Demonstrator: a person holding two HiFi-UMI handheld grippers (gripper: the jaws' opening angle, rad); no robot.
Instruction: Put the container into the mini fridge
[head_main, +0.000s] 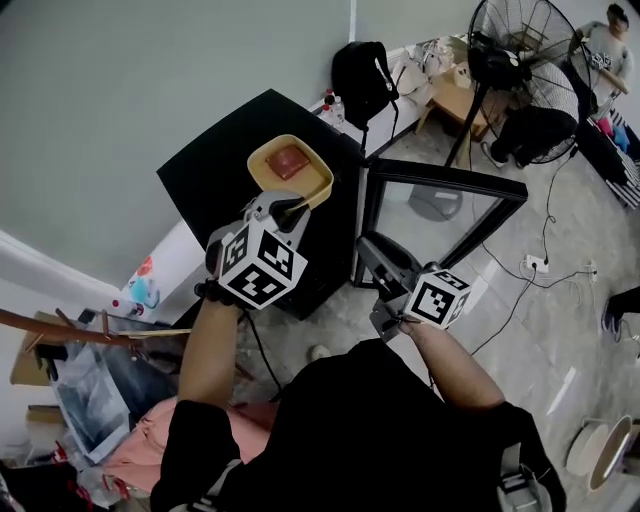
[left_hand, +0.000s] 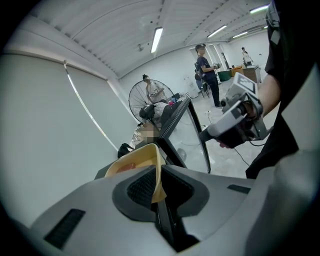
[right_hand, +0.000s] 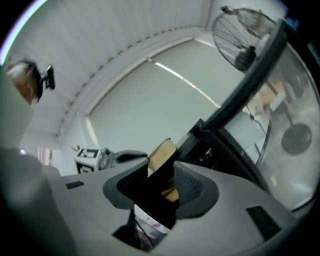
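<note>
Mini fridge (head_main: 225, 165): a black box that fills the head view from the middle out toward 10 o'clock. Its flat top faces the camera.
Door (head_main: 450, 180): a glass pane in a black frame, swung open. It stands out from the fridge front toward 3 o'clock.
Fan (head_main: 530, 70): a round wire cage on a stand at 1 o'clock in the head view, on the floor beyond the open door.
Backpack (head_main: 360, 75): black, at 12 o'clock, just past the fridge's far corner and near the wall.
Left gripper (left_hand: 159, 175): its jaws are together, with the pads pinching the near rim of the container. In the head view it sits at 6 o'clock from the container, over the fridge's front edge.
Right gripper (right_hand: 161, 180): its jaws stand apart. A dark edge shows in the gap, and I cannot tell what it is or whether a pad touches it. In the head view its tip lies just beside the door frame's hinge side, at 4 o'clock from the left gripper.
Container (head_main: 312, 185): a shallow yellow tub over the front corner of the fridge top nearest the door, outside the fridge. I cannot tell whether it rests on the top or hangs just above it.
Red piece (head_main: 290, 160): a small reddish block lying inside the container, toward its 11 o'clock side.
</note>
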